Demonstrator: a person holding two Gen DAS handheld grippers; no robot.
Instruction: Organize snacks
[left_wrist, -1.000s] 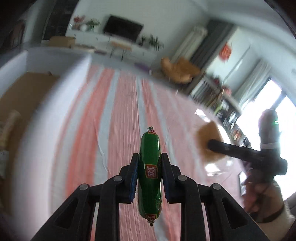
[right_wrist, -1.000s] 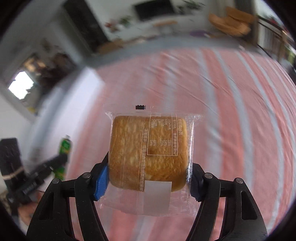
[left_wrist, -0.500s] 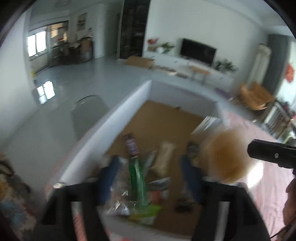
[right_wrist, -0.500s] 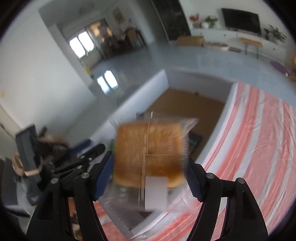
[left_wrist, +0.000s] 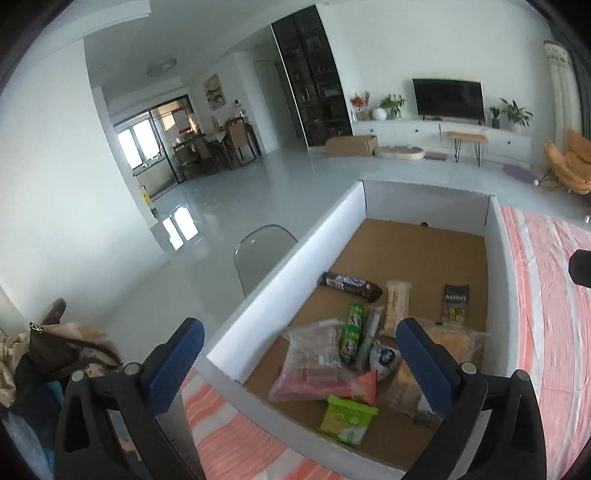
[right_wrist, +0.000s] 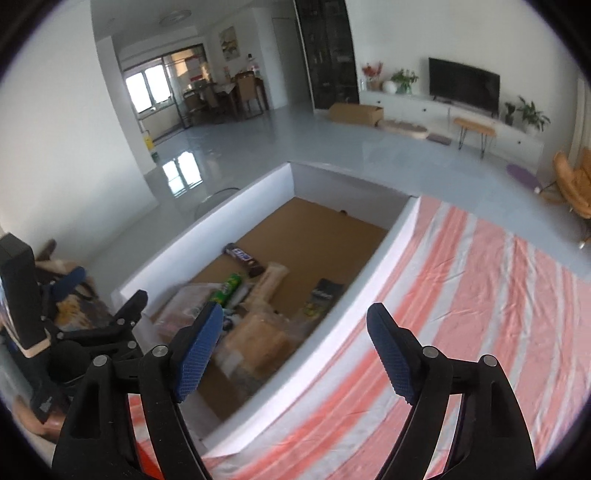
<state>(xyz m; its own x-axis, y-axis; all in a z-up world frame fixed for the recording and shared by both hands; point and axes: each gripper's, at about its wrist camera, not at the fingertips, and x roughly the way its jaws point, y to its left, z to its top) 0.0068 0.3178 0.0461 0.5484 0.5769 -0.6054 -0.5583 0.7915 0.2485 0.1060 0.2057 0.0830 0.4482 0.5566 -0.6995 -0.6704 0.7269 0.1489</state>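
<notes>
A white-walled box (left_wrist: 295, 266) with a brown floor holds several snacks. The green sausage (left_wrist: 351, 332) lies in the pile in the box, and it also shows in the right wrist view (right_wrist: 227, 288). The wrapped cake (left_wrist: 452, 341) lies in the box at the right of the pile, blurred in the right wrist view (right_wrist: 258, 338). My left gripper (left_wrist: 295, 362) is open and empty above the box's near end. My right gripper (right_wrist: 295, 347) is open and empty over the box's right wall (right_wrist: 369, 291).
The box also holds a dark chocolate bar (left_wrist: 349, 284), a pale wafer pack (left_wrist: 397, 304), a small black packet (left_wrist: 456, 301), a green packet (left_wrist: 347, 413) and a clear bag of bars (left_wrist: 314, 362). A red-striped cloth (right_wrist: 480, 295) covers the table. A chair (left_wrist: 262, 254) stands left of the box.
Both grippers swung left from the striped cloth to the box and opened. The green sausage and the wrapped cake left the fingers and now lie in the box.
</notes>
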